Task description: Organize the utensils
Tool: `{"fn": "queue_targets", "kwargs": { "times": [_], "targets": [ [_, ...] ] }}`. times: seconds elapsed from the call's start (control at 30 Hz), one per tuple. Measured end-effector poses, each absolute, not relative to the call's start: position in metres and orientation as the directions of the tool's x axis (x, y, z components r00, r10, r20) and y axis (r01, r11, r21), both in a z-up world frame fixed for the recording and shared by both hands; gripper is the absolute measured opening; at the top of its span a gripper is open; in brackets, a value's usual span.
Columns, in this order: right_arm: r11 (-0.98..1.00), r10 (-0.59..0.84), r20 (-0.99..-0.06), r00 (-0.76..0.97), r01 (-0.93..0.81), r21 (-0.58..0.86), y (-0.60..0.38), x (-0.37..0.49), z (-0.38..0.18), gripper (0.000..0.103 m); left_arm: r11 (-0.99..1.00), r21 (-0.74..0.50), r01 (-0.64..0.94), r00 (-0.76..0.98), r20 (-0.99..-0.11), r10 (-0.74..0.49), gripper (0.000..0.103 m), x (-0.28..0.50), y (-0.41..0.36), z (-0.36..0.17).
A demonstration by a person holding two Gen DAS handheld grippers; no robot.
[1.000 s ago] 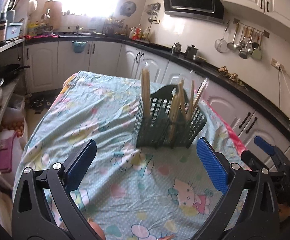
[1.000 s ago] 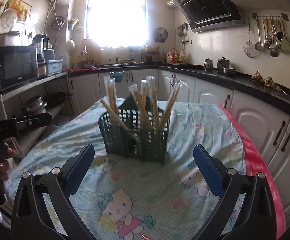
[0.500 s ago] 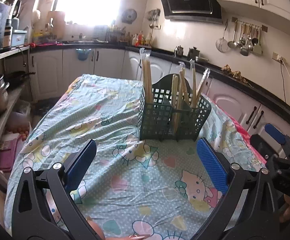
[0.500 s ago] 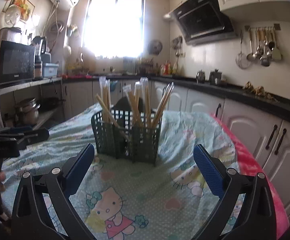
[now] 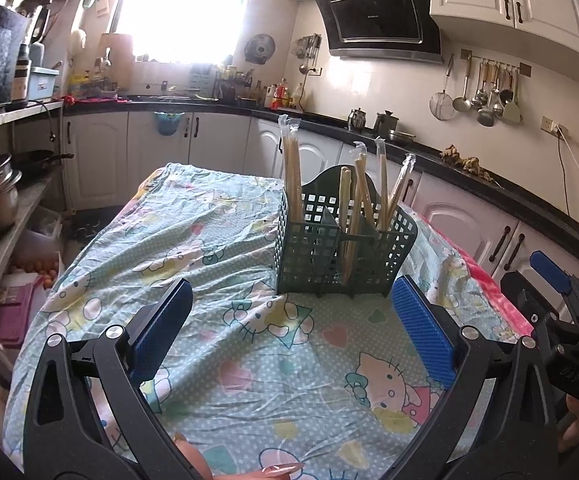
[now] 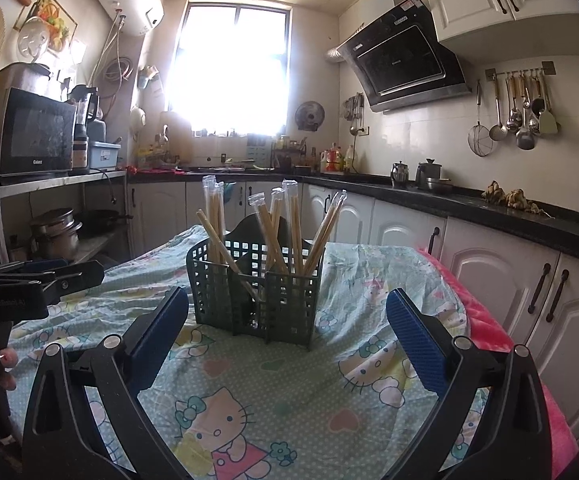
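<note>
Left tongs (image 5: 291,320) and right tongs (image 6: 287,324), each with blue pads spread wide apart and nothing between them, both low in their frames and short of the green basket (image 5: 343,248); the right tongs also show at the right edge of the left wrist view, the left tongs at the left edge of the right wrist view.

Risks, as judged: the basket looks light and stands on a loose, wrinkled cloth (image 5: 193,240) over the bench, so a sideways nudge from either tongs could slide or tip it; the wrapped chopsticks (image 5: 293,176) rise well above the rim and lean outward, so a pad brushing their tops could lever the basket over or flick a pair out; the clear sleeves look slippery, so a pinch high on a sleeve might pull the wrapper rather than the sticks; a pad catching a fold of cloth could drag the whole basket.

The basket: dark green plastic lattice, with a raised arched handle and inner dividers, standing upright at centre frame in both views, just beyond the pads; one bundle stands near-vertical in the left compartment of the left wrist view; the other pairs fan out at angles across the remaining compartments; no loose utensil shows on the cloth.
</note>
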State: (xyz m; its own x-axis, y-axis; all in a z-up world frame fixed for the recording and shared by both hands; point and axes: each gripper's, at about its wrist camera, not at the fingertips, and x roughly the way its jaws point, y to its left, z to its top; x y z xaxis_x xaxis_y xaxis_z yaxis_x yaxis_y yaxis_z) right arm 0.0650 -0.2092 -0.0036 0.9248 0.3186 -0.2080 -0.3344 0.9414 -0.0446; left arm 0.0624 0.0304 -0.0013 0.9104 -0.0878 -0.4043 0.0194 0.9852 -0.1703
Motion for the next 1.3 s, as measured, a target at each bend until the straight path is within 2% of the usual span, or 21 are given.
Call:
{"fn": "queue_targets", "kwargs": {
  "times": [1.3],
  "targets": [
    [0.941,0.322,-0.204,0.925,-0.336,-0.040,-0.2068,0.0601,-0.0023,0.097,0.984,-0.177,0.014,0.918,-0.387,-0.083,0.092,0.0571,0.0282,0.0038]
  ]
}}
